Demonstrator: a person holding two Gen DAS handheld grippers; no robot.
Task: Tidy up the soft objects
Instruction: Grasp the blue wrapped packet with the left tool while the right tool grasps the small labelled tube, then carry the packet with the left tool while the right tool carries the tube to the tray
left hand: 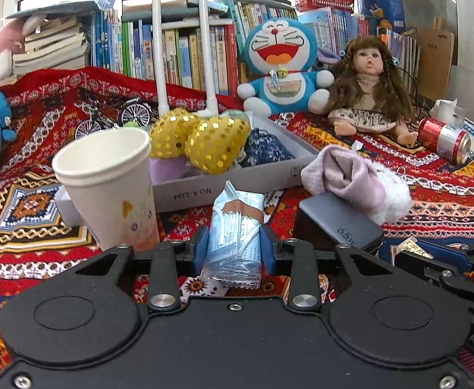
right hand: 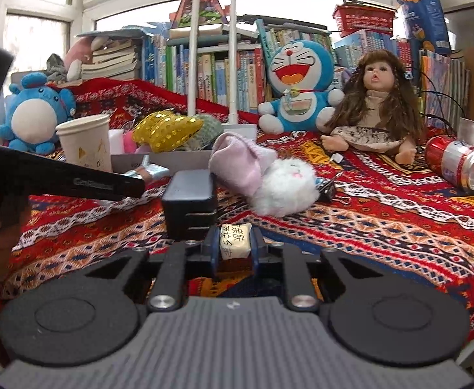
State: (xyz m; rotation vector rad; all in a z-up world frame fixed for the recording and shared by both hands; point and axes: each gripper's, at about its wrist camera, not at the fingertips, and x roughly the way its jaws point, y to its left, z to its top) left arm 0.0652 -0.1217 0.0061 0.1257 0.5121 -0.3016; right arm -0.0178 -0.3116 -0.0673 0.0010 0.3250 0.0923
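Two grippers grip: the left gripper point(left hand: 235, 246) pinches a blue tissue pack point(left hand: 235, 240); the right gripper point(right hand: 236, 248) clamps a small cream packet point(right hand: 236, 246) between nearly closed fingers.

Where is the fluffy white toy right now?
In the right wrist view the fluffy white toy lies on the red patterned blanket near the middle, touching the pink sock, in front of the doll.

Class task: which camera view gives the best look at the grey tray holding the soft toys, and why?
The left wrist view. The grey tray shows its front wall, printed label and inside. In the right wrist view the grey tray is farther off, partly hidden behind the paper cup.
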